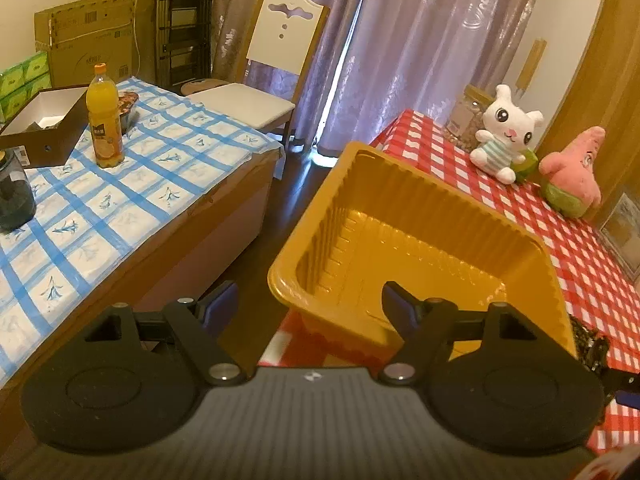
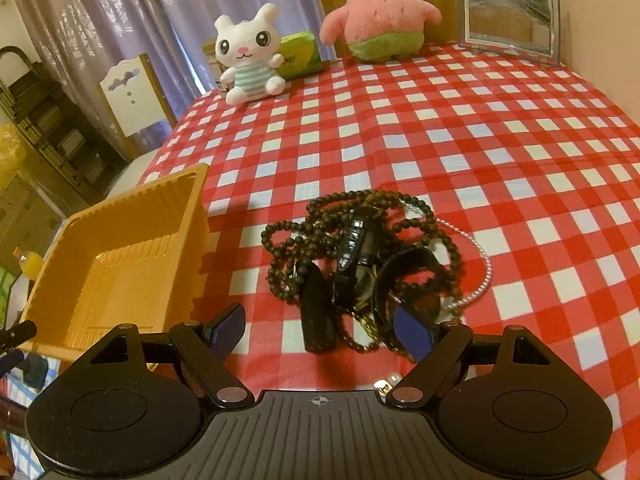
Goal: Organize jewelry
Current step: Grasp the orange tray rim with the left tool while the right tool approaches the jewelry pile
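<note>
An empty orange plastic tray (image 1: 472, 216) sits at the left edge of the red-checked table (image 2: 440, 128); it also shows in the right wrist view (image 2: 132, 224). My left gripper (image 1: 308, 306) is open, its near corner between the fingers, right finger inside the tray. A tangled pile of jewelry (image 2: 360, 248) lies on the cloth: dark bead strings, a black watch, a silver chain and a black tube (image 2: 318, 316). A bit of the pile shows in the left wrist view (image 1: 588, 340). My right gripper (image 2: 320, 330) is open and empty just before the pile.
A white bunny plush (image 2: 250, 52), a pink starfish plush (image 2: 378, 12), a green box (image 2: 300, 54) and a framed mirror (image 2: 508, 16) stand at the table's far edge. A second blue-checked table (image 1: 120, 184) with a juice bottle (image 1: 105, 118) lies left, across a floor gap.
</note>
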The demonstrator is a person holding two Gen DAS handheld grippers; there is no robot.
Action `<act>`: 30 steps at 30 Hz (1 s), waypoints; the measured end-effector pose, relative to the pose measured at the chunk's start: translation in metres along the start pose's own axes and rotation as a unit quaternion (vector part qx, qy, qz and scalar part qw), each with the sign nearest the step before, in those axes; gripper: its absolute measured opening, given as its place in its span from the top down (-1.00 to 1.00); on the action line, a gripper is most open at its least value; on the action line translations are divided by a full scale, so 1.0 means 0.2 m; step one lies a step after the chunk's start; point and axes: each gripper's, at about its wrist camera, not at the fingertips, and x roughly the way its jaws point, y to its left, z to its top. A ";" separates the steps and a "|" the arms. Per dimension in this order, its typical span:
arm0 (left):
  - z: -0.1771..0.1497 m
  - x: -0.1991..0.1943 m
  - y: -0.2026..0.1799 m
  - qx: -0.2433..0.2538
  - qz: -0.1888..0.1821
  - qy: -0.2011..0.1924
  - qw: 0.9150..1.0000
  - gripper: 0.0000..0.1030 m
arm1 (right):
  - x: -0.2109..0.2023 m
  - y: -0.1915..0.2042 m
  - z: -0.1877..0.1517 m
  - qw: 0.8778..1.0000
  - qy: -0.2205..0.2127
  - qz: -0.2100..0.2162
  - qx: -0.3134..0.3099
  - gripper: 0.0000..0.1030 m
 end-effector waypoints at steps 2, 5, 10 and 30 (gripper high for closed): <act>0.01 0.04 0.00 0.001 -0.004 0.000 1.000 -0.41 | 0.03 0.02 0.02 1.000 0.003 -0.004 0.000 -0.59; 0.01 0.10 0.00 -0.001 -0.009 0.001 1.000 -0.31 | 0.07 0.04 0.03 1.000 0.005 -0.006 0.002 -0.59; 0.01 0.16 -0.02 0.007 -0.007 -0.008 1.000 -0.16 | 0.09 0.05 0.03 1.000 0.011 -0.011 0.004 -0.59; 0.04 0.17 -0.04 0.042 -0.023 -0.035 0.998 0.83 | -0.03 -0.02 0.01 0.999 -0.018 -0.018 0.032 -0.59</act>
